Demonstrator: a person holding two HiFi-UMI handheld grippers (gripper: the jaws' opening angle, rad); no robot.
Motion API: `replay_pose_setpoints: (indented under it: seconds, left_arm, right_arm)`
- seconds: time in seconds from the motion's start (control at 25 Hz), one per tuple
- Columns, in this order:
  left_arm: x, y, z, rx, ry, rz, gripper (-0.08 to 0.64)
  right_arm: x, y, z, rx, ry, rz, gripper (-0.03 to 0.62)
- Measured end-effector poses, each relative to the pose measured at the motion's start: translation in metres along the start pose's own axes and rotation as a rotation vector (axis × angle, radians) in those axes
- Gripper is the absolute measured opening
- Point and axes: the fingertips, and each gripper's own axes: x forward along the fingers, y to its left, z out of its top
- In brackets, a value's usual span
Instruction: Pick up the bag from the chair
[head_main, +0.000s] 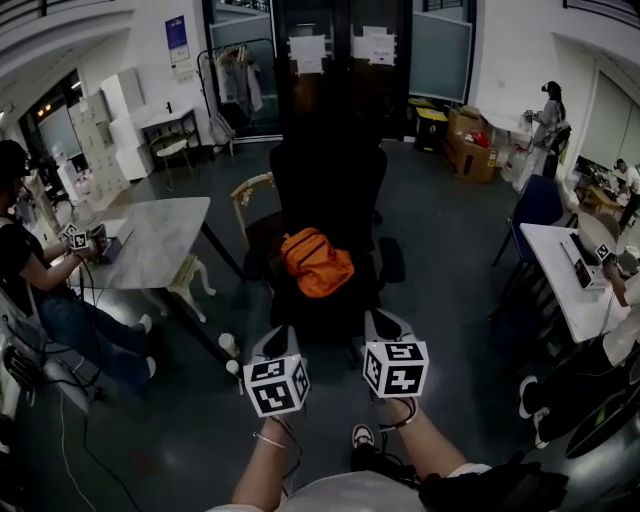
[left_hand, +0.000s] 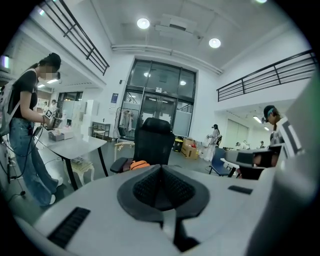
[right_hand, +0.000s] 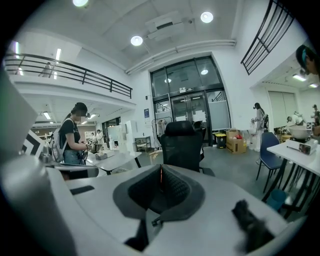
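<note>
My left gripper (left_hand: 161, 169) has its jaws fully closed, pad against pad, with nothing between them. My right gripper (right_hand: 161, 171) is in the same condition: jaws together, nothing gripped. In the head view both grippers are held side by side, slightly apart, pointing at the black chair (head_main: 328, 190) from just short of its seat's front edge. The orange bag (head_main: 316, 263) lies on the seat, in front of the backrest and slightly left of the seat's centre. Neither gripper touches the bag or the chair. A grey table (head_main: 160, 240) stands to the left of the chair, with a person (head_main: 30, 270) at its far side.
</note>
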Motion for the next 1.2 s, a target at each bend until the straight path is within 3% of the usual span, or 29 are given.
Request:
replay_pose_setpoints:
  seconds: [0.76, 1.2]
  left_arm:
    - [0.138, -0.033, 0.035, -0.020, 0.013, 0.058, 0.017]
    - [0.186, -0.032, 0.047, -0.032, 0.014, 0.104, 0.017]
  right_arm:
    - [0.112, -0.093, 0.035, 0.010, 0.026, 0.048, 0.032]
    - [0.161, -0.123, 0.049, 0.007, 0.036, 0.090, 0.032]
